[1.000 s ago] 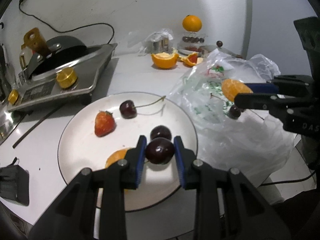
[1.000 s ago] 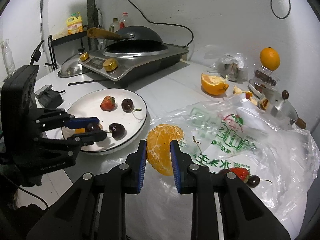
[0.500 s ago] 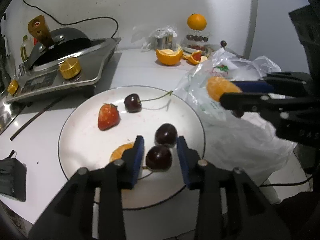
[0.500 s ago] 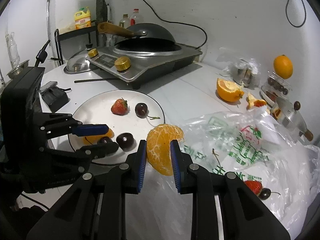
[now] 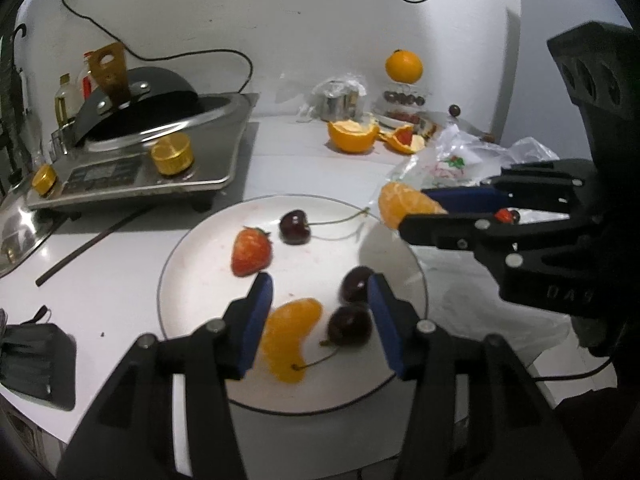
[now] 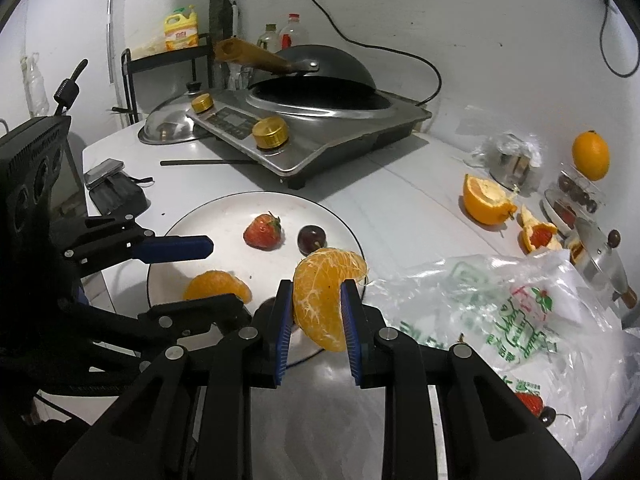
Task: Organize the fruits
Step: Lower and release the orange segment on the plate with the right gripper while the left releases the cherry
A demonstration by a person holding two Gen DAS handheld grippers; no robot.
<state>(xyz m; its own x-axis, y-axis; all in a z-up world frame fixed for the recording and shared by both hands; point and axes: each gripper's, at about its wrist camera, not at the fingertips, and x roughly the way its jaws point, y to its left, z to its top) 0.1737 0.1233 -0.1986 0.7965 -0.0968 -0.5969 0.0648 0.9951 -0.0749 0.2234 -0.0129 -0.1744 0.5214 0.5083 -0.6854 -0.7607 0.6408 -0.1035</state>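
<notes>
A white plate (image 5: 192, 248) (image 6: 224, 216) holds a strawberry (image 5: 252, 252), a stemmed cherry (image 5: 295, 227), an orange segment (image 5: 290, 338) and two dark cherries (image 5: 349, 325). My left gripper (image 5: 320, 304) hangs low over the plate's near side. Its jaws are opening, and the nearer cherry lies loose between them, untouched by the pads. My right gripper (image 6: 316, 292) is shut on a peeled orange piece (image 6: 328, 268), held above the plate's right rim. A clear plastic bag (image 6: 500, 312) on the right holds another strawberry (image 6: 528, 402) and a cherry.
An induction cooker with a black wok (image 6: 320, 92) stands behind the plate, with a steel lid (image 6: 168, 132) beside it. A black stick (image 5: 88, 248) lies left of the plate. Orange peel halves (image 5: 352, 136), a whole orange (image 5: 404, 66) and small containers sit at the back right.
The left gripper has opened and let go of the cherry, which now rests on the plate, and has drawn back a little. The right gripper has carried the orange piece leftward to the plate's rim.
</notes>
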